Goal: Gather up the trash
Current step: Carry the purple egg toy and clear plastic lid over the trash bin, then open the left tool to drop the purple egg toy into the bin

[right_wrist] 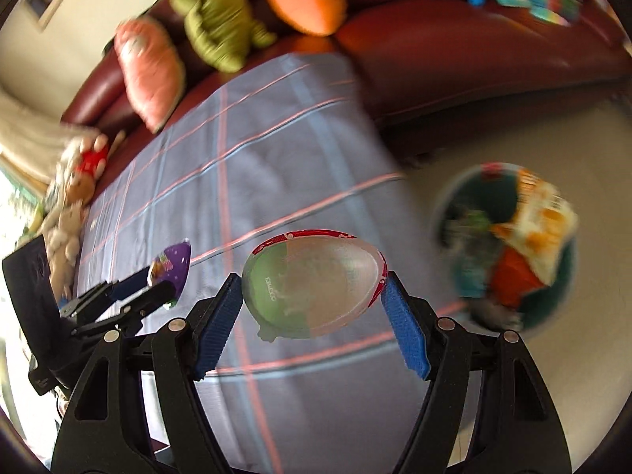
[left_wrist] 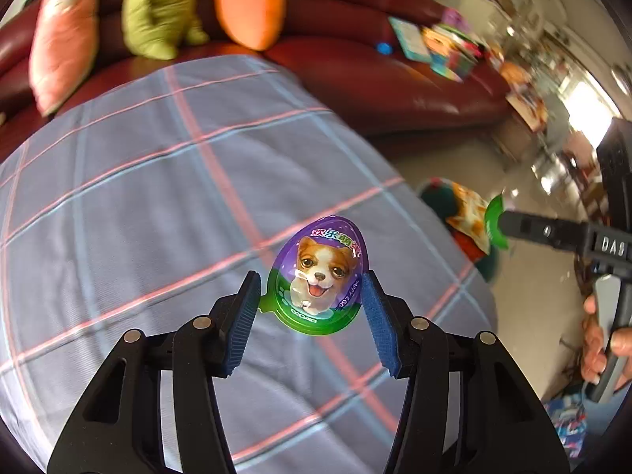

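Already both pieces of trash are lifted off the table. The left gripper (left_wrist: 312,300) has its blue pads pressed on the two sides of the purple egg package (left_wrist: 320,276), the one with a puppy printed on it, and holds it above the checked cloth (left_wrist: 138,181). The right gripper (right_wrist: 312,308) is clamped in the same way on a clear egg shell (right_wrist: 316,284) with a red rim and a green half. So the picking seems done, and I judge that only the carrying and the dropping are left.

To the right, on the floor beyond the table edge, stands the dark green bin (right_wrist: 509,252). It already contains an orange and white snack bag (right_wrist: 541,217) and some other wrappers.

Much is blurred: the bin, the sofa (left_wrist: 395,91) at the far side and the plush toys on it. I cannot read what the other wrappers in the bin are. The near part of the table is hidden behind the gripper bodies, so I cannot tell if more trash lies there.
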